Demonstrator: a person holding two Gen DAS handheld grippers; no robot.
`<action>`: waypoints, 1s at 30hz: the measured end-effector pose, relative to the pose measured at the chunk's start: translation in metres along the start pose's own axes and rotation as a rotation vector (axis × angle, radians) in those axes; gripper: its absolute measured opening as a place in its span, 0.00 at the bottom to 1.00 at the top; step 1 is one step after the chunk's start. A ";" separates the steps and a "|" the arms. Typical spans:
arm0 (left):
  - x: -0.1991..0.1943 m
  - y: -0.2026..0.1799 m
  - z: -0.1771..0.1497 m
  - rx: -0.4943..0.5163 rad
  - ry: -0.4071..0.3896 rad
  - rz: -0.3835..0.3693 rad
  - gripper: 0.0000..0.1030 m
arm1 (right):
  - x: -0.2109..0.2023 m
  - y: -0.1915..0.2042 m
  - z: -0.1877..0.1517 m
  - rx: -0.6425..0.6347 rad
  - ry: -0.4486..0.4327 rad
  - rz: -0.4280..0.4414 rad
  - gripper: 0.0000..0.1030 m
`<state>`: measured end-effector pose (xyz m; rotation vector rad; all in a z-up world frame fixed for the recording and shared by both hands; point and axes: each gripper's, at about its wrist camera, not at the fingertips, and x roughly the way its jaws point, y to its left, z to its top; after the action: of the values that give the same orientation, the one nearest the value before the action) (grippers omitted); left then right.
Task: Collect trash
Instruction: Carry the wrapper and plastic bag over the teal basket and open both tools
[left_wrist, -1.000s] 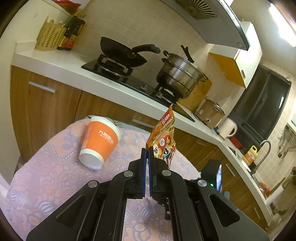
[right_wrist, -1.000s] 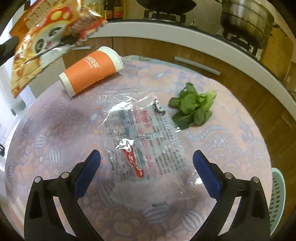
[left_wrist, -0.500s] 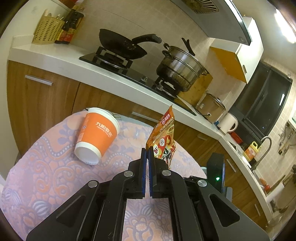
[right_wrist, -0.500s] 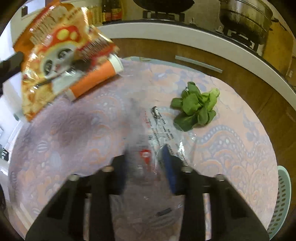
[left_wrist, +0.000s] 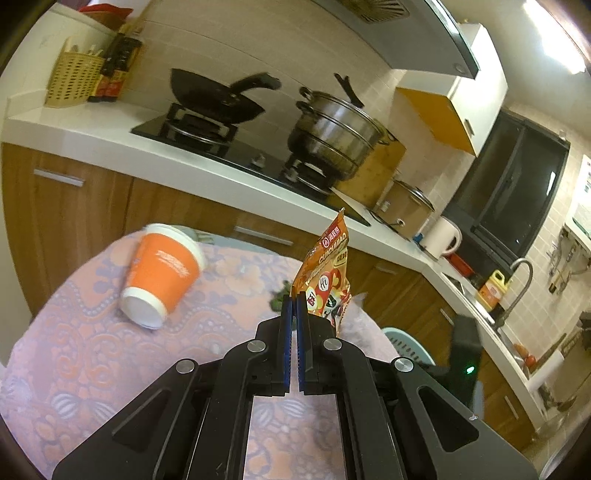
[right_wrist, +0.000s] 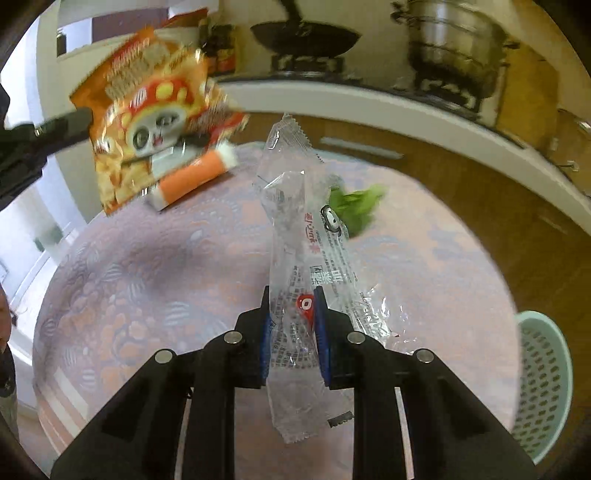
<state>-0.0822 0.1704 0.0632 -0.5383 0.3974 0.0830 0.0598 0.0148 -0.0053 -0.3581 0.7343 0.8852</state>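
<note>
Orange snack bag (right_wrist: 147, 122) hangs at the left, pinched in the fully closed left gripper (left_wrist: 294, 299). Mid-frame, the right gripper (right_wrist: 291, 295) has just closed and grips the clear wrapper (right_wrist: 306, 236) above the table (right_wrist: 147, 277) (its tail dangles). Carry both rightward to the mint basket (right_wrist: 546, 373), keeping both grips firm and that tail clear of the greens (right_wrist: 354, 206).
</note>
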 end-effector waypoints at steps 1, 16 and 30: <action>0.003 -0.005 -0.001 0.006 0.006 -0.005 0.00 | -0.007 -0.008 -0.002 0.007 -0.013 -0.018 0.17; 0.088 -0.101 -0.018 0.138 0.150 -0.107 0.00 | -0.093 -0.132 -0.037 0.165 -0.102 -0.227 0.17; 0.204 -0.208 -0.062 0.294 0.322 -0.158 0.00 | -0.109 -0.239 -0.104 0.412 -0.083 -0.339 0.17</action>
<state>0.1211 -0.0454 0.0355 -0.2891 0.6668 -0.2145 0.1622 -0.2489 -0.0039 -0.0732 0.7324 0.4120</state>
